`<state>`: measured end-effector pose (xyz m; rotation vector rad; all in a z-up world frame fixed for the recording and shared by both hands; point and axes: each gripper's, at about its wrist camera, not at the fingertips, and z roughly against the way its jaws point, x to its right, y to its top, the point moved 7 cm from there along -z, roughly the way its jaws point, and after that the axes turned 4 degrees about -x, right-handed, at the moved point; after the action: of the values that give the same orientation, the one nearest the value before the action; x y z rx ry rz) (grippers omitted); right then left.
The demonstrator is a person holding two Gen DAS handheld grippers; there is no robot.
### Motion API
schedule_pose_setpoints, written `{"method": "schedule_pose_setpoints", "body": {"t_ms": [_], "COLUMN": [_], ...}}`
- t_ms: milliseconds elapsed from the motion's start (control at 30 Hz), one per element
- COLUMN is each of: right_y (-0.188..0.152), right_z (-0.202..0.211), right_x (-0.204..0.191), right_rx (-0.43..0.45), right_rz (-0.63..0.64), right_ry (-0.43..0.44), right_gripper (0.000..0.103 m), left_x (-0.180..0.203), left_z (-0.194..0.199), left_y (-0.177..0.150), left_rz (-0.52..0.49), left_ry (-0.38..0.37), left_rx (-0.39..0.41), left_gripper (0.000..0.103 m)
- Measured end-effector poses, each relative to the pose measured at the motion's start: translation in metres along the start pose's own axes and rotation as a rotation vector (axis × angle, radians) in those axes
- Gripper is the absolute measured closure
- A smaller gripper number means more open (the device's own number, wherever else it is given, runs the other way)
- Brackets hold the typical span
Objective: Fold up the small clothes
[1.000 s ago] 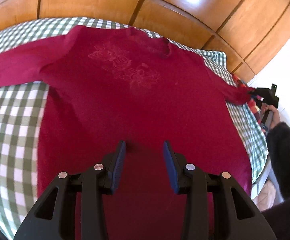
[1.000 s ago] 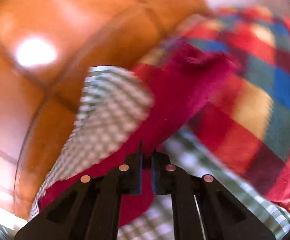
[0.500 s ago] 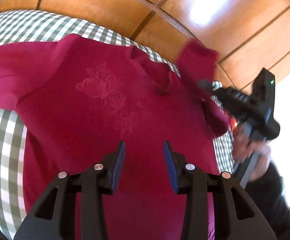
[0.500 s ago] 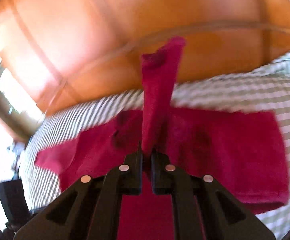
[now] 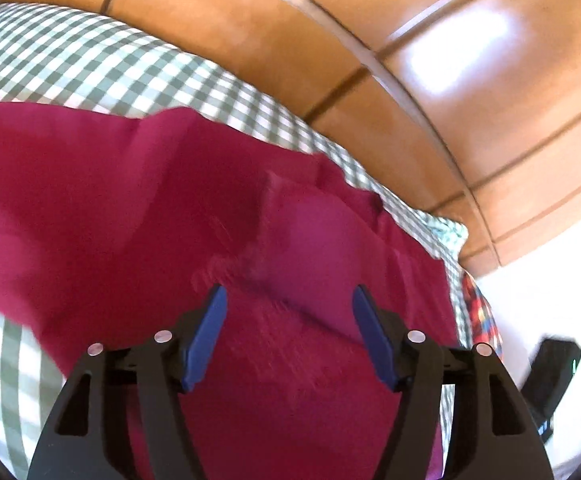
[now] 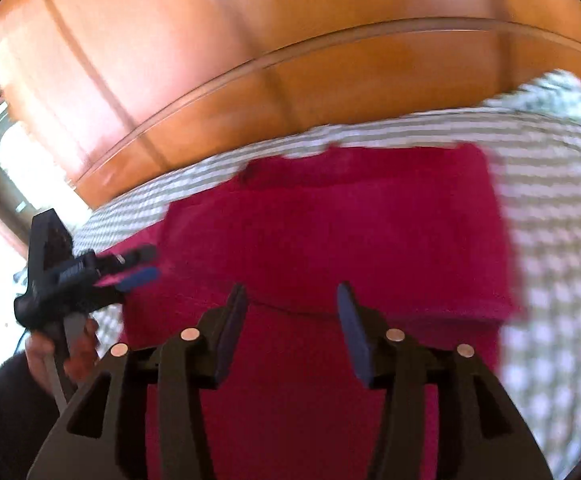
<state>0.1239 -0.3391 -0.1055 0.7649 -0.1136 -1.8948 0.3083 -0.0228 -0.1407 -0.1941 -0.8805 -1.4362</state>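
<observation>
A dark red long-sleeved shirt (image 5: 138, 216) lies flat on a green-and-white checked cloth (image 5: 90, 64). One sleeve (image 5: 310, 256) lies folded across the shirt's chest. My left gripper (image 5: 286, 316) is open and empty just above the shirt, near that folded sleeve. My right gripper (image 6: 290, 308) is open and empty over the shirt (image 6: 350, 224). The left gripper also shows at the left of the right wrist view (image 6: 134, 268), open over the shirt's edge.
A glossy wooden panel wall (image 5: 370, 60) stands right behind the checked cloth (image 6: 550, 200). A red, blue and yellow plaid fabric (image 5: 480, 312) lies at the cloth's right end. The right gripper's black body (image 5: 550, 380) shows at the right edge.
My right gripper carried the sleeve over the shirt, laid it on the chest and opened. My left gripper moved closer to the shirt and opened wider.
</observation>
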Motion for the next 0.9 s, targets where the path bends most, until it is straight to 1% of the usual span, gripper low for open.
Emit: {"method": "schedule_pose_setpoints", "body": {"t_ms": [67, 100, 167, 200, 233, 300, 333, 400, 467, 500, 533, 567, 633, 667, 700, 733, 767, 833, 900], "right_y": [-0.011, -0.015, -0.022, -0.026, -0.027, -0.024, -0.019, -0.008, 0.004, 0.006, 0.006, 0.003, -0.007, -0.009, -0.010, -0.010, -0.011, -0.013, -0.015], "right_z": [0.016, 0.021, 0.022, 0.019, 0.015, 0.006, -0.002, -0.012, -0.012, -0.011, -0.010, -0.017, -0.028, -0.031, -0.030, -0.028, -0.026, -0.015, -0.002], "right_x": [0.040, 0.056, 0.081, 0.091, 0.097, 0.102, 0.102, 0.099, 0.102, 0.102, 0.104, 0.102, 0.100, 0.099, 0.097, 0.096, 0.096, 0.096, 0.091], "right_rx": [0.016, 0.012, -0.003, -0.009, -0.010, -0.015, -0.015, 0.005, 0.053, 0.071, 0.080, 0.056, 0.000, -0.001, 0.003, -0.003, -0.013, -0.040, -0.049], "right_rz": [-0.058, -0.078, -0.128, -0.149, -0.160, -0.170, -0.171, -0.175, -0.205, -0.216, -0.220, -0.211, -0.175, -0.150, -0.135, -0.137, -0.136, -0.105, -0.062], "right_ry": [-0.095, -0.124, -0.177, -0.189, -0.203, -0.203, -0.204, -0.215, -0.217, -0.224, -0.232, -0.230, -0.262, -0.281, -0.291, -0.288, -0.283, -0.298, -0.317], "right_gripper": [0.052, 0.051, 0.051, 0.051, 0.051, 0.051, 0.051, 0.052, 0.062, 0.067, 0.068, 0.069, 0.070, 0.070, 0.069, 0.068, 0.067, 0.055, 0.054], "left_x": [-0.007, -0.009, -0.007, -0.002, 0.003, 0.017, 0.024, 0.039, 0.045, 0.045, 0.043, 0.034, 0.015, 0.000, -0.010, -0.018, -0.021, -0.018, -0.016], "left_z": [-0.008, -0.013, -0.021, -0.027, -0.029, -0.028, -0.025, -0.006, 0.015, 0.022, 0.027, 0.029, 0.018, 0.005, -0.004, -0.014, -0.018, -0.019, -0.015], "left_y": [0.008, 0.012, 0.018, 0.020, 0.021, 0.024, 0.026, 0.031, 0.036, 0.036, 0.036, 0.033, 0.026, 0.021, 0.016, 0.010, 0.004, 0.000, 0.000], "left_rz": [0.022, 0.034, 0.035, 0.017, 0.002, -0.058, -0.079, -0.112, -0.121, -0.123, -0.131, -0.151, -0.168, -0.160, -0.150, -0.139, -0.134, -0.136, -0.118], "left_ry": [0.020, 0.016, 0.004, 0.002, 0.009, 0.023, 0.023, -0.002, -0.019, -0.020, -0.002, 0.058, 0.165, 0.222, 0.245, 0.257, 0.260, 0.258, 0.231], "left_rx": [0.007, 0.004, -0.008, -0.023, -0.024, -0.005, 0.008, 0.061, 0.116, 0.131, 0.145, 0.151, 0.116, 0.074, 0.044, 0.012, 0.004, 0.029, 0.030], "left_gripper": [0.039, 0.039, 0.057, 0.072, 0.082, 0.089, 0.090, 0.091, 0.091, 0.091, 0.091, 0.091, 0.091, 0.091, 0.091, 0.091, 0.091, 0.091, 0.091]}}
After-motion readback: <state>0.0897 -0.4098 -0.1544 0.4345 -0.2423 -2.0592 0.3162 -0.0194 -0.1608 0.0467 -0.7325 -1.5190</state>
